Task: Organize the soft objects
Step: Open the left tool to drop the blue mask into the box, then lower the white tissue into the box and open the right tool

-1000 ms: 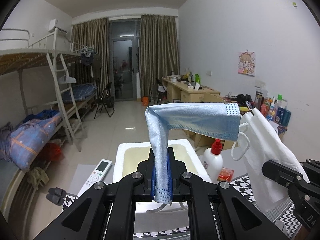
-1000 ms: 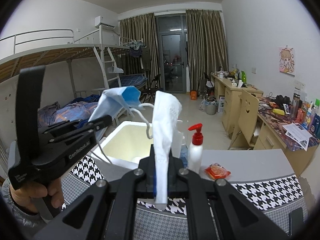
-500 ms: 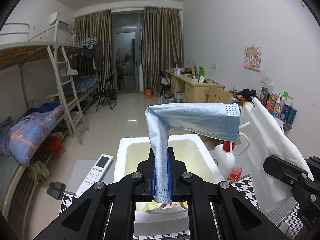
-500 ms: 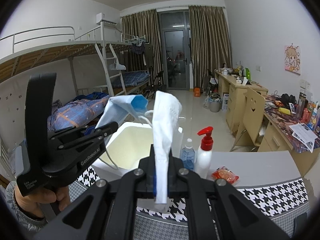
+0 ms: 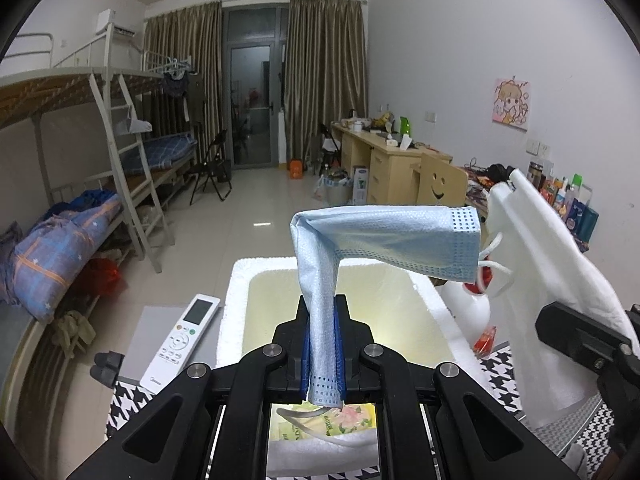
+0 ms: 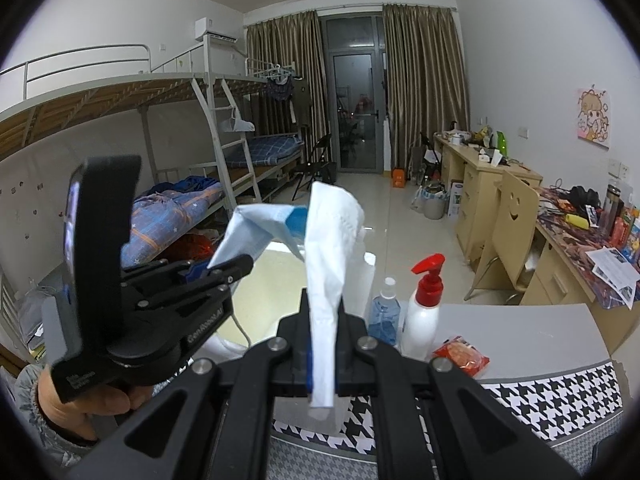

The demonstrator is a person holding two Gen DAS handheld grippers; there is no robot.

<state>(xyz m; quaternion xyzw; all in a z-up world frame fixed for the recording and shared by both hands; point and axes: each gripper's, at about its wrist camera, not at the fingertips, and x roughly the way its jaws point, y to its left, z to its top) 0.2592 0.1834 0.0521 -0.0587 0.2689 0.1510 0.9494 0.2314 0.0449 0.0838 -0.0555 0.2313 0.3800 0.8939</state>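
Note:
My left gripper is shut on a blue face mask that stands up and folds over to the right, above a white foam box. The left gripper and its mask also show in the right wrist view. My right gripper is shut on a white face mask, held upright beside the box. The white mask and right gripper body show at the right of the left wrist view. A packet lies inside the box.
A remote control lies left of the box. A red-capped pump bottle, a small clear bottle and a red snack packet stand on the table right of the box. A houndstooth cloth covers the near table.
Both grippers have moved forward and closer over the foam box, each still holding its mask. The box and bottles look nearer.

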